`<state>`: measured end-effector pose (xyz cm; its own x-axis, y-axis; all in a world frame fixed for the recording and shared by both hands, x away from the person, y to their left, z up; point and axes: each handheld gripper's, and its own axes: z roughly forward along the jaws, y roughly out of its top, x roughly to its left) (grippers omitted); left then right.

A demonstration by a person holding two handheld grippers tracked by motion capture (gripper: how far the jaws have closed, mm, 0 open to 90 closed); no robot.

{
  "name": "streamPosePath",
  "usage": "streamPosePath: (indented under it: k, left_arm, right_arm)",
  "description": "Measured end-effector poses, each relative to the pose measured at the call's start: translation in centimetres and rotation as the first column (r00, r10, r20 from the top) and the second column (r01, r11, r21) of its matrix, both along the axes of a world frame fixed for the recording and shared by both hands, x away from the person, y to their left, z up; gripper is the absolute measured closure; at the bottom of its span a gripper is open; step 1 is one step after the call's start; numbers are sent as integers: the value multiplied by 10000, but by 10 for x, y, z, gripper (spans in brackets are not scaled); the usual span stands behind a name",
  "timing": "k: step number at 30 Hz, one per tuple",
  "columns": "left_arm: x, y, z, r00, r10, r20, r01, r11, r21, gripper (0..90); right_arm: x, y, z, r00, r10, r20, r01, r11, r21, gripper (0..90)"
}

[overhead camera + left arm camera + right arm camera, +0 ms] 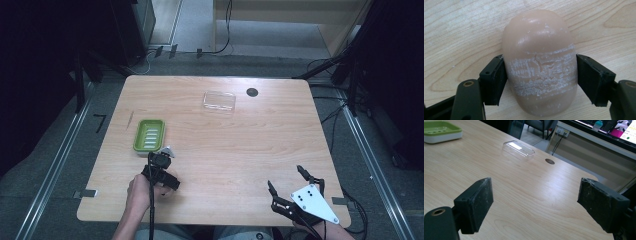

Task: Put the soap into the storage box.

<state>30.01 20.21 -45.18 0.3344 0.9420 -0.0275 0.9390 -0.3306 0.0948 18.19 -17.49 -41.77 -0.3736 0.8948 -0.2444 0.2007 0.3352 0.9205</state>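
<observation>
Soap: beige bar [540, 67], streaked with white scuffs; I see it pinched between my left fingers [492, 80], one on each flank, with the tabletop [461, 37] behind it.
Left gripper: [162, 162] near the front-left of the tabletop [225, 150], held by my left hand [141, 192], its cable trailing back to the near edge; fingers clamped on the soap.
Right gripper: [287, 180] at the front-right corner, grey plate [315, 202] on top; fingers [474, 205] spread wide with nothing between them, just bare wood.
Dish: green soap dish [149, 135] with a ribbed inside, just beyond the left gripper, near the left edge; from the right gripper view I see its white base [441, 131].
Lid: clear plastic lid [219, 101] well apart from the dish, toward the far edge, resting on the wood.
Hole: dark round grommet [252, 92] just right of the lid, at the far edge.
Beyond: grey floor with cables [225, 30].
</observation>
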Motion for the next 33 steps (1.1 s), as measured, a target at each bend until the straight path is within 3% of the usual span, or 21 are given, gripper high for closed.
streamPosePath:
  k: [14, 21, 33]
  left_arm:
    - [-2, 5, 1, 9996, -281, -6, 281, 9996, -23, 324]
    - [-1, 12, 10, 9995, -144, 290, 151, 9996, -241, 330]
    - [0, 23, 15, 9995, -189, 250, 194, 9996, -225, 333]
  right_arm:
    - [0, 0, 0, 10000, -8, 6, 8, 10000, 2, 133]
    - [0, 0, 0, 10000, -1, 32, 1, 10000, -5, 132]
    - [0, 0, 0, 10000, 4, 37, -4, 10000, -10, 132]
